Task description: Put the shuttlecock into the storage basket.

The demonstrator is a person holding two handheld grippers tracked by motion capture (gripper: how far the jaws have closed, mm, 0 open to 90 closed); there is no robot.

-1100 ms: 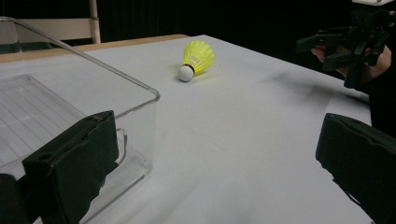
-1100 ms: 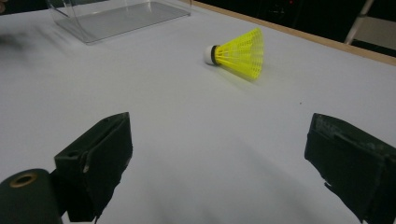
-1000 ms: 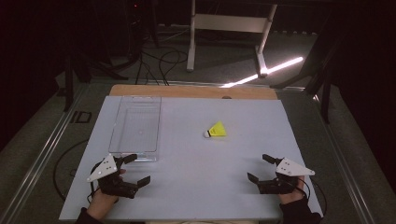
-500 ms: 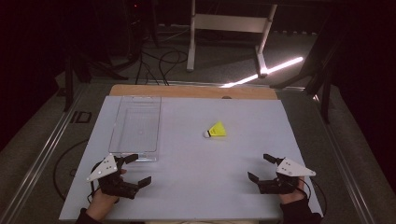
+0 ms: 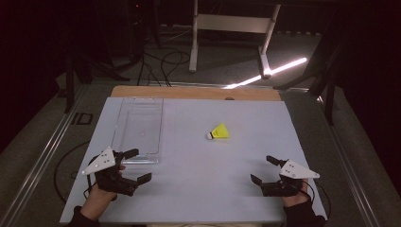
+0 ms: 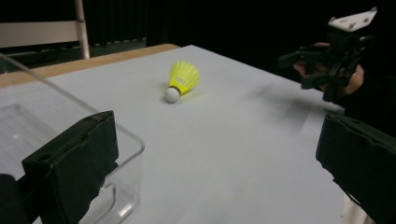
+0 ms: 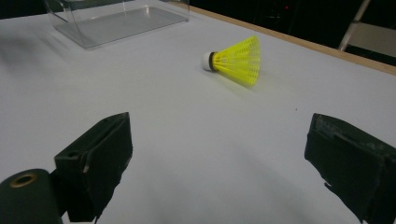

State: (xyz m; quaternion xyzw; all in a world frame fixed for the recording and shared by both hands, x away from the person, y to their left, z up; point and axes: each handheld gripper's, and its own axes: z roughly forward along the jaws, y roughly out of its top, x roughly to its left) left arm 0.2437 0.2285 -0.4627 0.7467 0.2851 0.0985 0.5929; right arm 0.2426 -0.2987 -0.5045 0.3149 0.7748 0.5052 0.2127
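A yellow shuttlecock (image 5: 218, 132) with a white cork tip lies on its side near the middle of the white table top (image 5: 203, 194). It is well ahead of both grippers. My left gripper (image 5: 140, 164) is open at the near left, close to the near end of a clear plastic box (image 5: 138, 130). My right gripper (image 5: 262, 169) is open at the near right and holds nothing. In the left gripper view the shuttlecock (image 6: 182, 80) lies beyond my wide jaws, with the box corner (image 6: 126, 140) by one jaw. The right gripper view has the shuttlecock (image 7: 236, 59) ahead, between its jaws.
The clear box is long and shallow and runs along the table's left side. A wooden strip (image 5: 194, 92) edges the far side. Beyond it a white metal stand (image 5: 231, 28) and cables rest on a dark floor. The other hand's gripper (image 6: 334, 51) is at the far right.
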